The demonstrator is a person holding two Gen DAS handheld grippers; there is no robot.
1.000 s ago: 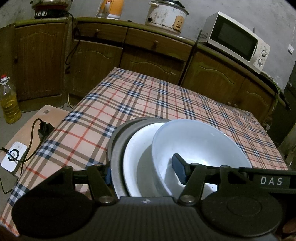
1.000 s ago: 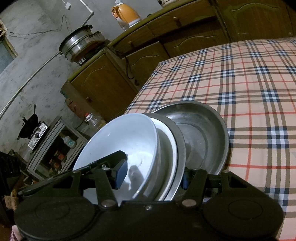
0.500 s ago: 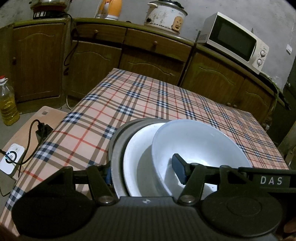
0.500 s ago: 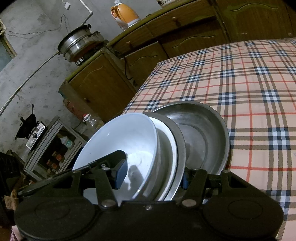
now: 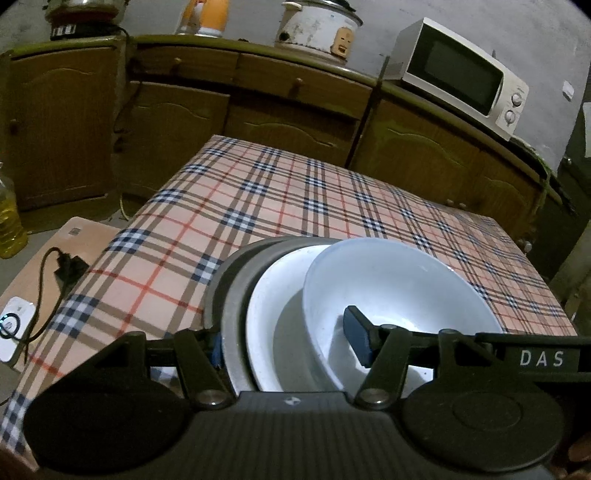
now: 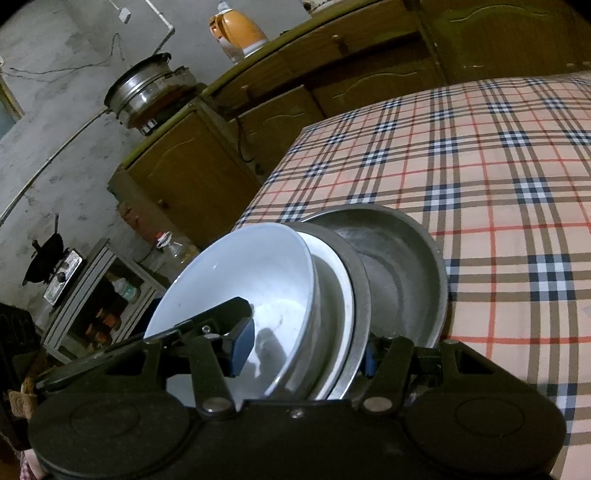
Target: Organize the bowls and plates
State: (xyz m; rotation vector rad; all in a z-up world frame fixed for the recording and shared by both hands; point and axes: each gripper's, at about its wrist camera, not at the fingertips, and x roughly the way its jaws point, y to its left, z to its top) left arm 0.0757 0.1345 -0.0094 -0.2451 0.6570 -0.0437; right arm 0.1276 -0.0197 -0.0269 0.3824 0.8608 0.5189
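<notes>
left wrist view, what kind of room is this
Most likely a home kitchen: a white boxy microwave and a worn white rice cooker sit on a long counter of brown wooden cabinets, behind a table under a pink plaid tablecloth.

My left gripper (image 5: pixel 290 347) is a matte black tool with a ribbed body, two large round discs flanking it and silver screws at the pivots of its angled link arms. Its fingers (image 5: pixel 357 339) end in dark blue pads, and white letters reading "DAS" mark the bar at its right. My right gripper (image 6: pixel 306 347) has the same build: black housing, round discs, silver pivot screws, and fingers (image 6: pixel 242 345) tipped with blue pads.
</notes>
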